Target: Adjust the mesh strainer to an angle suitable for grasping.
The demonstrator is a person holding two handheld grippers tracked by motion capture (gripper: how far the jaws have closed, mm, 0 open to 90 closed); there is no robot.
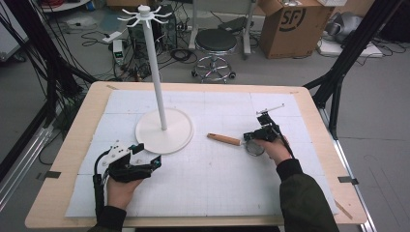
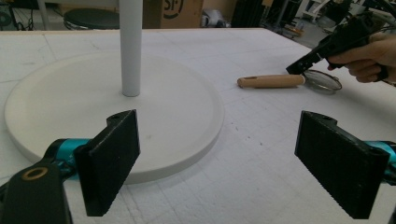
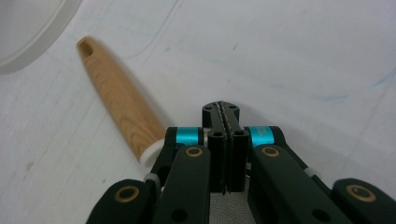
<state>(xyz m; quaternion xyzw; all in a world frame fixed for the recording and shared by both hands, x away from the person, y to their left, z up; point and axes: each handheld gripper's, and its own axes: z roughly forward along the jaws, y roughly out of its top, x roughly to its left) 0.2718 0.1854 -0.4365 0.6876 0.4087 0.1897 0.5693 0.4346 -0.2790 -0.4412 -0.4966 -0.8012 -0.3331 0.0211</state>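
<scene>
A small mesh strainer (image 1: 255, 149) with a wooden handle (image 1: 224, 139) lies on the white mat, right of centre. My right gripper (image 1: 249, 137) is shut on the strainer's rim where the handle joins. In the right gripper view the jaws (image 3: 221, 108) are pressed together with a thin strip of mesh between them, and the handle (image 3: 119, 100) runs off to the upper left. My left gripper (image 1: 147, 154) is open and holds nothing, just in front of the white stand's round base (image 1: 164, 133). Its view shows the base (image 2: 177, 116), the pole (image 2: 130, 46) and the strainer (image 2: 322, 80) beyond.
The white stand's tall pole (image 1: 155, 67) rises to a ring of hooks (image 1: 145, 14). A white gridded mat (image 1: 212, 193) covers the wooden table (image 1: 72, 145). A stool (image 1: 216, 43), a cardboard box (image 1: 295, 24) and cables lie on the floor behind.
</scene>
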